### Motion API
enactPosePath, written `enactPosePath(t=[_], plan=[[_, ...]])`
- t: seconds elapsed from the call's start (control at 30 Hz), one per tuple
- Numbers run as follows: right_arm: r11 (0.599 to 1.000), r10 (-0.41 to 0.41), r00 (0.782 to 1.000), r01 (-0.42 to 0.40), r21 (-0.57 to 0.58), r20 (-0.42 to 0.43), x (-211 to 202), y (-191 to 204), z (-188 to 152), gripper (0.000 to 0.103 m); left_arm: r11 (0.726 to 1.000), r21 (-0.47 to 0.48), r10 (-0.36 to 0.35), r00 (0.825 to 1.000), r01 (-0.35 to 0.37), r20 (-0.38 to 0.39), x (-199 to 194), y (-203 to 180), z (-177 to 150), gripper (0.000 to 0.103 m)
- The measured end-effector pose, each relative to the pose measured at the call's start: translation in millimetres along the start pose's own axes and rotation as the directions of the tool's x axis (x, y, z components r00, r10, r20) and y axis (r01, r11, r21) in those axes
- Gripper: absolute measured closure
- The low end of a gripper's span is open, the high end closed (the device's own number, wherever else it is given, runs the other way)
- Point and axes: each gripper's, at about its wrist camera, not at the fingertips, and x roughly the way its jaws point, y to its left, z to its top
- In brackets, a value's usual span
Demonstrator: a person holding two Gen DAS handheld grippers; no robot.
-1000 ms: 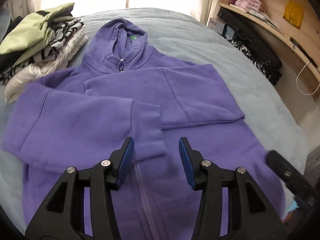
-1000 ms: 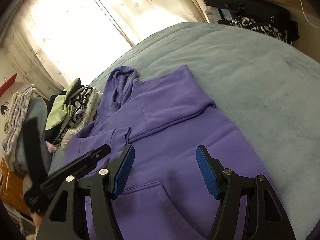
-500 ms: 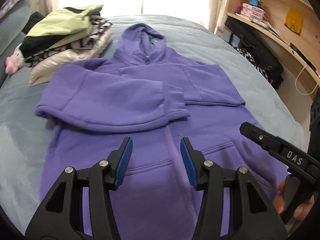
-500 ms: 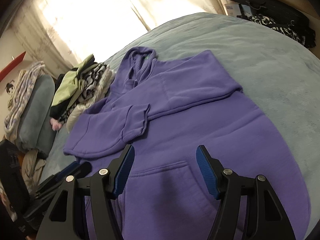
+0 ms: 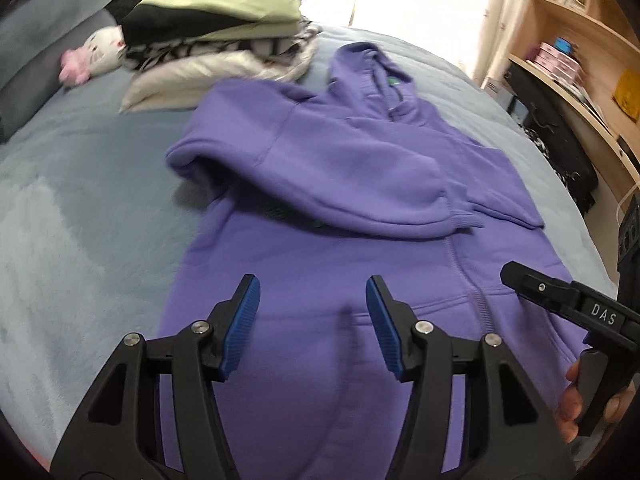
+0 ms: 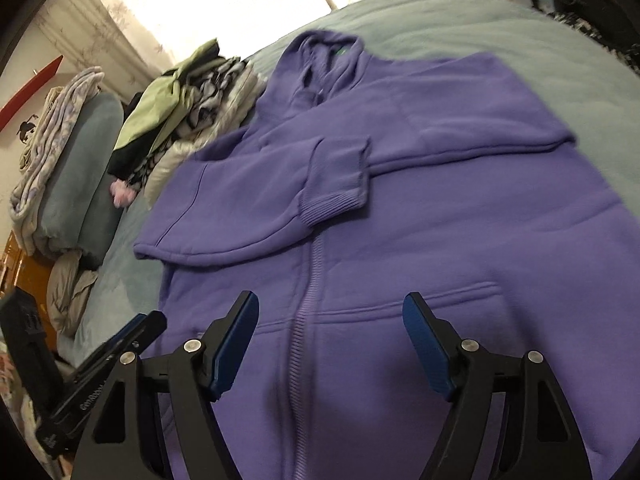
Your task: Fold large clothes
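The purple zip hoodie (image 5: 360,248) lies front up on the grey-blue bed (image 5: 88,216), hood (image 6: 324,60) toward twelve o'clock, both sleeves already laid across the chest. The left sleeve (image 5: 320,184) runs from nine toward three o'clock and its ribbed cuff (image 6: 336,196) rests on top of the right sleeve (image 6: 460,128).

The left tool (image 5: 312,316) hangs over the lower body of the hoodie left of the zip (image 6: 304,320), its jaws spreading apart with nothing between them but air above the cloth. The right tool (image 6: 328,340) stands over the pocket seam (image 6: 400,300), straddling the zip, jaws also widening and gripping nothing.

Judging by the layout, the hem comes next, to be lifted toward twelve o'clock. The risks:

- A pinch that takes only the top layer would let the back panel lag and bunch.
- Uneven grips on either side of the zip would skew the fold.
- Dragging the hem low across the chest could catch the top cuff and pull the sleeves out of place.
- A fold carried too far toward eleven o'clock could nudge the stack of folded clothes (image 5: 216,36) just beside the hoodie's shoulder.
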Motion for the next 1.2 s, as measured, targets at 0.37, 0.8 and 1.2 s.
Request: enactPosePath(t=[0.37,0.8,1.2], plan=[[0.987,0.095,0.994,-0.088,0.136,-0.046,83,21,57,0.027,0.992,-0.111,-0.062,0.998,0.06,-0.01,17,34,5,0.051],[0.99,0.14,0.974,-0.141,-0.005,0.177,46,46,129,0.088,0.994,-0.094,-0.051,0.999,0.052,0.015,14,27,9,0.051],[0.974,-0.212,0.95,0.186,0.131,0.227,37,-51,198,0.059,0.999,-0.017,-0.037,0.998,0.038,0.047,3,0,17,0.051]])
